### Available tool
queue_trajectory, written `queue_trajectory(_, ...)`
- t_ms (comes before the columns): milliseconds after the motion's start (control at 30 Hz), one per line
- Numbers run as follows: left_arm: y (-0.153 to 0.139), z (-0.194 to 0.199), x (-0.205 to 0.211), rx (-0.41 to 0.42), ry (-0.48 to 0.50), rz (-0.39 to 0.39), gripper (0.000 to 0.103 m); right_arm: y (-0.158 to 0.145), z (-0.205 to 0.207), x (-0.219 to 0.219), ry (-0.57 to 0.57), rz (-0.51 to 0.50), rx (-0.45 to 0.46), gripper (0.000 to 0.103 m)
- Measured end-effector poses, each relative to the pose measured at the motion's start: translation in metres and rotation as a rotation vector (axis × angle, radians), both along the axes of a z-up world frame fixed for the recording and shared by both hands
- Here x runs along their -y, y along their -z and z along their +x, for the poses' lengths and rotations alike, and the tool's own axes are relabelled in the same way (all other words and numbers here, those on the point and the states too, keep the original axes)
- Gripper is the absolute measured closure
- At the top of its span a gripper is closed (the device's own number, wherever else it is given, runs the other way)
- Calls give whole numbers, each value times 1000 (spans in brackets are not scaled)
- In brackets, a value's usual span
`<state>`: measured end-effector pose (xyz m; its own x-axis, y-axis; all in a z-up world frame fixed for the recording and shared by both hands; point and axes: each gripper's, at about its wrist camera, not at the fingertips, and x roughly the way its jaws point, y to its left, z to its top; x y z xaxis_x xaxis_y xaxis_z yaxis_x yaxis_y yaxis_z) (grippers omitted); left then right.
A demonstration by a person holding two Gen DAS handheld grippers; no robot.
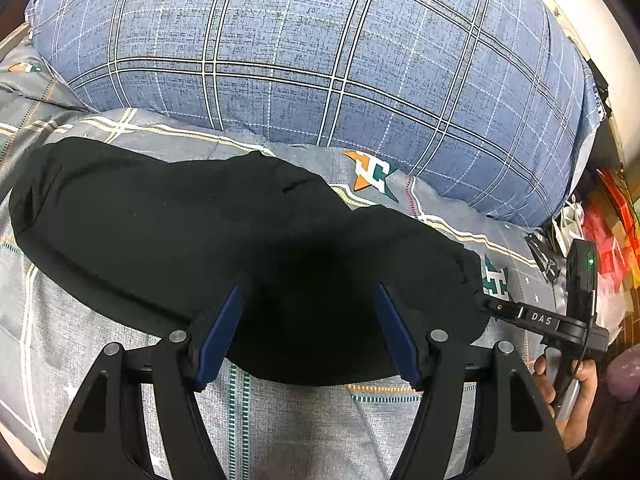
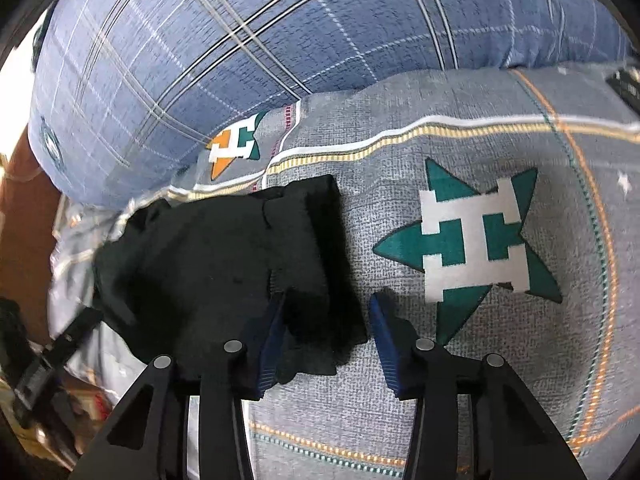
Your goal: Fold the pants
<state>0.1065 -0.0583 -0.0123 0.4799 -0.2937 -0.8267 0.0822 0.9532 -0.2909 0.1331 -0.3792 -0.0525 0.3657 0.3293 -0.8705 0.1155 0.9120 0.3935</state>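
Note:
The black pants (image 1: 224, 236) lie folded in a thick bundle on the grey bedsheet (image 1: 300, 432). My left gripper (image 1: 310, 300) is open, its blue pads apart above the bundle's near edge, holding nothing. My right gripper (image 2: 327, 308) is open over the right end of the pants (image 2: 224, 264); its left pad (image 2: 272, 340) rests on the cloth and its right pad hangs over bare sheet. The right gripper also shows in the left wrist view (image 1: 540, 320), at the bundle's right end, held by a hand.
A big blue plaid pillow (image 1: 320, 52) lies just behind the pants. The sheet (image 2: 480, 380) carries a green star print (image 2: 472, 240). Colourful clutter (image 1: 612, 240) sits off the bed's right side. The bed's left edge and a brown surface (image 2: 24, 216) show in the right wrist view.

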Motion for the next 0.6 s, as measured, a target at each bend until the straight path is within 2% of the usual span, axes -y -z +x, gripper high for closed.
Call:
queue_trajectory(67, 1, 1, 1, -8, 5, 5, 35, 0, 0, -5, -13, -27, -1, 78)
queue_trajectory(133, 1, 1, -1, -22, -8, -5, 35, -2, -1, -15, -38, -60, 6, 87)
queue_trajectory(200, 0, 0, -3, -21, -7, -33, 35, -6, -3, -26, -59, -128, 27, 89)
queue_trajectory(300, 3, -1, -4, -26, -7, -29, 35, -9, -4, -26, -66, -141, 35, 91)
queue_trajectory(433, 9, 1, -7, -45, -20, -15, 35, -15, -9, -13, -29, -52, 52, 92)
queue_trajectory(600, 12, 2, -16, -78, -33, -109, 35, -35, -13, -11, -35, 34, 126, 93)
